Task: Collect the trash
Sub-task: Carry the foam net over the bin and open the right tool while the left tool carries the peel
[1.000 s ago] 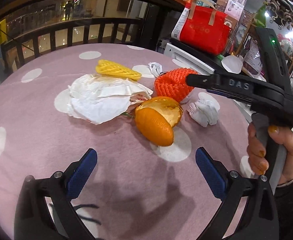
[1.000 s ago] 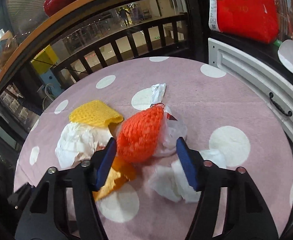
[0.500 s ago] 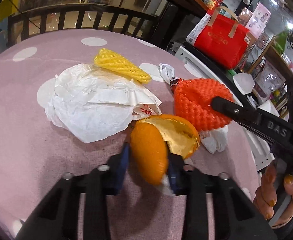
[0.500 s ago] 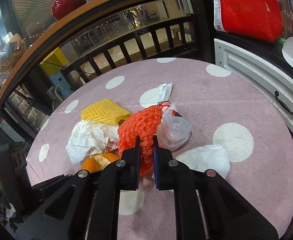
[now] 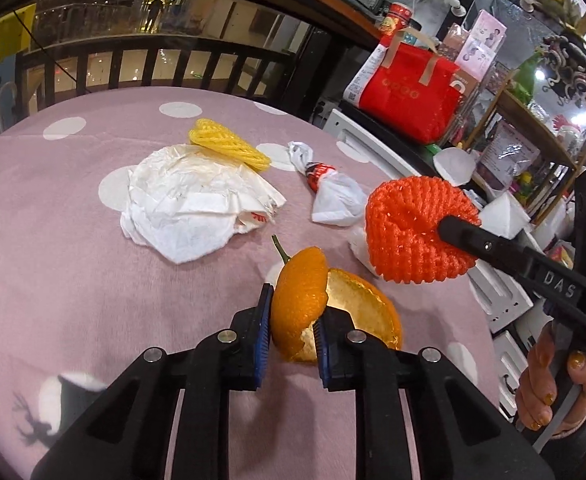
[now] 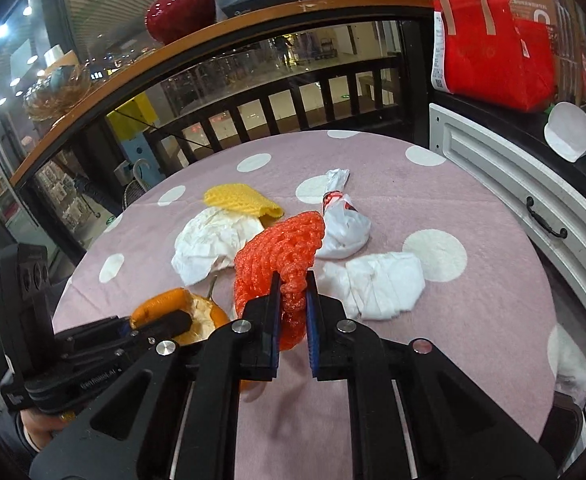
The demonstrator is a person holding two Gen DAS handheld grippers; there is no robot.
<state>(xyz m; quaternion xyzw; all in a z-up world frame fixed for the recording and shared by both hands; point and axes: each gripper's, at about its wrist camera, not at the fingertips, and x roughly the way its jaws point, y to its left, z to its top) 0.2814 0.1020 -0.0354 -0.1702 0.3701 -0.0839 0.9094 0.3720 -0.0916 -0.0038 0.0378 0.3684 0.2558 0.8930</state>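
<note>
Between the blue pads of my left gripper [image 5: 291, 330] the jaws are closing on an orange peel [image 5: 299, 300], while my right gripper [image 6: 293, 312] is clenching the red foam net [image 6: 281, 256] just above the cloth [image 5: 73, 280]. Beyond them, crumpled paper [image 5: 189, 204], a tied bag [image 5: 337, 196] and a yellow net [image 5: 229, 148] are lying on the table.

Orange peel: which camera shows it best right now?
The left wrist view. There the orange peel sits whole and close, its near flap between the closing jaws of the left gripper, pale inside facing up. The right wrist view shows only its rim, mostly behind the left gripper's finger.
</note>
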